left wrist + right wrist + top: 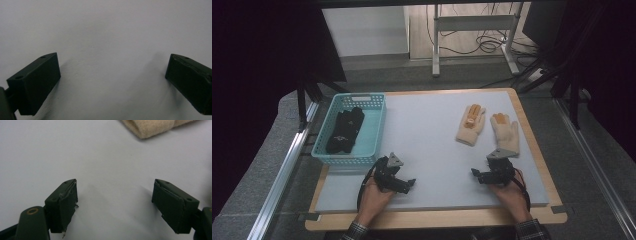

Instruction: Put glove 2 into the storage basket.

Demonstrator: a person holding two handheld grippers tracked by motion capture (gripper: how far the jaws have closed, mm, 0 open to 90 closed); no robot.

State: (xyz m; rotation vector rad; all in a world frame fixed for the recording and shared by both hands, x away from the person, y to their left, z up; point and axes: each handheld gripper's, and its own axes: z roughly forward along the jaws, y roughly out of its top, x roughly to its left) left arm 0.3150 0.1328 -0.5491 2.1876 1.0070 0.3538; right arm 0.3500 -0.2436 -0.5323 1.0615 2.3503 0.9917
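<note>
Nearest the camera: the person's two forearms, plaid cuffs at the bottom edge, each hand wrapped round a gripper low over the grey mat (437, 150). Left gripper (408, 184) sits near the front-left of the mat, just in front of the teal basket (377, 125). In the left gripper view its jaws stand wide apart w/ nothing but bare mat between them. Right gripper (476, 174) is at front-right; the right gripper view shows its jaws also spread wide, empty, and the cuff edge of a beige glove (150, 128) just ahead at the top.

The work looks like clearing gloves into the basket. A pair of black gloves (345, 131) already lies inside it. Two beige gloves are on the mat's right half, flat, fingers pointing away: the left beige glove (471, 124) and the right beige glove (506, 132), close beside each other but not overlapping as far as I can tell. The right one lies just beyond the right gripper.

To do the next pick well, imo: go for the nearer glove w/ the right gripper, approach the cuff end, keep the jaws wide until they straddle the fabric, press down slightly so the lower pad gets under or bunches the cloth, then close. Grab one layer-stack only, and avoid catching the neighbouring glove. Lift clear before swinging across to the basket.
</note>
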